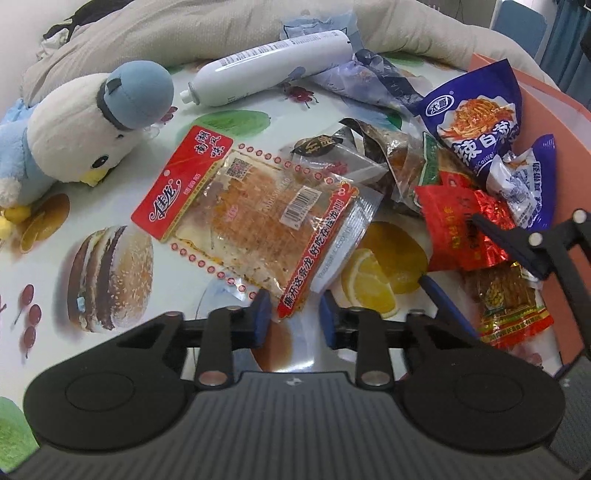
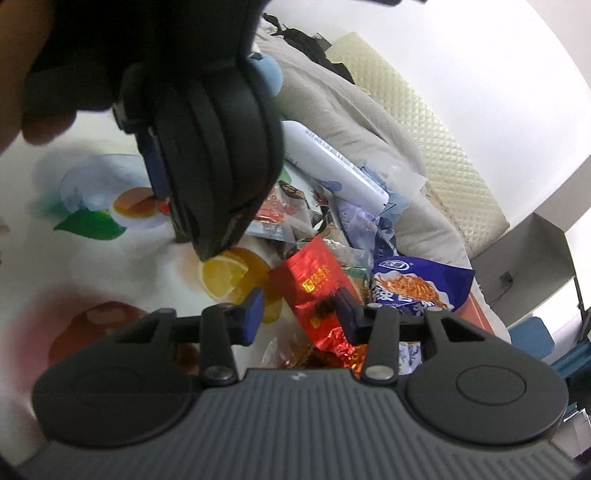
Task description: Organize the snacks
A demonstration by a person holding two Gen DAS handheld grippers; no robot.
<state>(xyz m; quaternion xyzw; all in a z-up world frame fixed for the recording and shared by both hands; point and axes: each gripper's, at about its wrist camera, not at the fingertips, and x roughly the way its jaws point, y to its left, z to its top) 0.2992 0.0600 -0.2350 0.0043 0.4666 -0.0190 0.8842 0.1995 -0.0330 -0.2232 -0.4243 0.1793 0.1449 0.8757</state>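
Observation:
In the left wrist view my left gripper (image 1: 294,317) is open, its blue pads either side of the near corner of a flat clear snack pack with a red label (image 1: 255,218) that lies on the printed tablecloth. To the right lies a pile of snacks: a red foil packet (image 1: 461,229), a blue bag (image 1: 476,114), an orange-red pack (image 1: 513,306). In the right wrist view my right gripper (image 2: 300,314) is open around the red foil packet (image 2: 314,284), without closing on it. The blue bag (image 2: 417,284) lies just right. The left gripper's body (image 2: 214,140) hangs above, left of centre.
A plush bird with a blue cap (image 1: 81,129) lies at the left. A white tube (image 1: 273,66) and crumpled plastic (image 1: 369,77) lie at the back, before a beige blanket (image 1: 184,33). An orange box wall (image 1: 554,122) stands at the right.

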